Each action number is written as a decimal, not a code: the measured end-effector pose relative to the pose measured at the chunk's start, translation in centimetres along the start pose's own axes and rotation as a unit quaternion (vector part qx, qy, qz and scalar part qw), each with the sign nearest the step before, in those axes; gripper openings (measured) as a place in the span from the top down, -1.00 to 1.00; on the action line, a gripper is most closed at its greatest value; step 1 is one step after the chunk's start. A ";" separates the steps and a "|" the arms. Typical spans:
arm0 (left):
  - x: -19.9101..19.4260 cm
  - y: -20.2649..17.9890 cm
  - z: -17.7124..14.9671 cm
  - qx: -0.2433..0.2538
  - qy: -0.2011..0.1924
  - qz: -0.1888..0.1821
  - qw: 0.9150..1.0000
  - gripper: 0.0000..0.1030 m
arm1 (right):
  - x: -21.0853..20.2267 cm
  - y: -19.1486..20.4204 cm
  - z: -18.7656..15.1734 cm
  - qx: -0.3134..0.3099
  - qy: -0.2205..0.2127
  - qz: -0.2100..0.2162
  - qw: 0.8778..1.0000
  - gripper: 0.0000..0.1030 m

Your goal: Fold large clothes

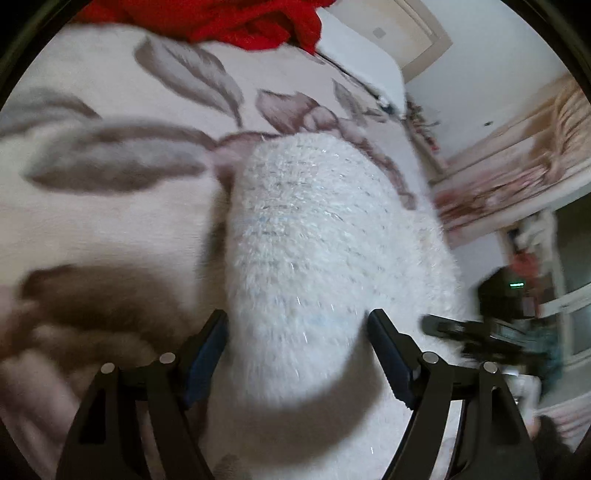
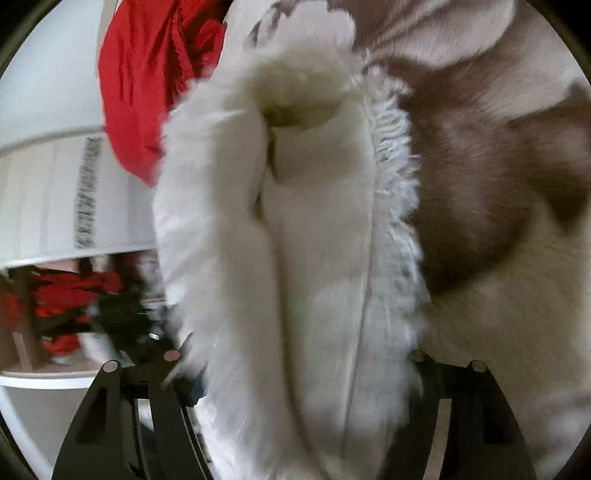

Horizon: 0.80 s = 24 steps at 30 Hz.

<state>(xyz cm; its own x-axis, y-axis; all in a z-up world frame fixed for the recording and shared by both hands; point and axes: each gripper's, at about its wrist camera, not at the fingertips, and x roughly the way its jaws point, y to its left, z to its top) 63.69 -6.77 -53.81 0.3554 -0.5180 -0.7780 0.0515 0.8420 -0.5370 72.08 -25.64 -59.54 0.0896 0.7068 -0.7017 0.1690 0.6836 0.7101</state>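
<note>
Your left gripper (image 1: 297, 332) has its jaws spread wide around a bulky fold of the white fuzzy garment (image 1: 314, 240). The fabric fills the gap and brushes both blue pads (image 1: 388, 354), but the pads do not look pressed in, so read it as released, not clamped. Motion blur makes the contact edges soft.

Your right gripper (image 2: 303, 373) also sits with jaws apart, and the same white garment (image 2: 295, 240) runs up between them. Its right finger is mostly buried under fluff, so the pad on that side is hidden; no squeeze shows, so call it let go. In this view you see the garment's smooth ribbed inner side with a shaggy fringe (image 2: 395, 166) along its right edge and a fluffy band on the left.

The garment lies on the bed, on a pale blanket (image 1: 110, 221) with large brown leaf and flower print. At the far end of the bed a red cloth (image 1: 240, 22) is bunched up, just beyond the white garment's far end in the right wrist view.

From the left wrist view, your right gripper's black body (image 1: 480, 332) shows near the right, just beside the garment. Past the bed edge on the right are a wall and blurred furniture.
</note>
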 end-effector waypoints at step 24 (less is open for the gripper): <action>-23.9 -19.9 -12.7 0.126 -0.131 0.236 0.955 -1.00 | -23.8 20.4 -26.2 -0.159 -0.222 -0.435 0.858 -0.80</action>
<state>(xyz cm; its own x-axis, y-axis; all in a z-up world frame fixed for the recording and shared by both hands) 42.31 -13.04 -28.62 0.6145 -0.0451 -0.7876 0.0399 0.9989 -0.0261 47.64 -23.73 -26.82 0.4415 -0.1877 -0.8774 0.0919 0.9822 -0.1639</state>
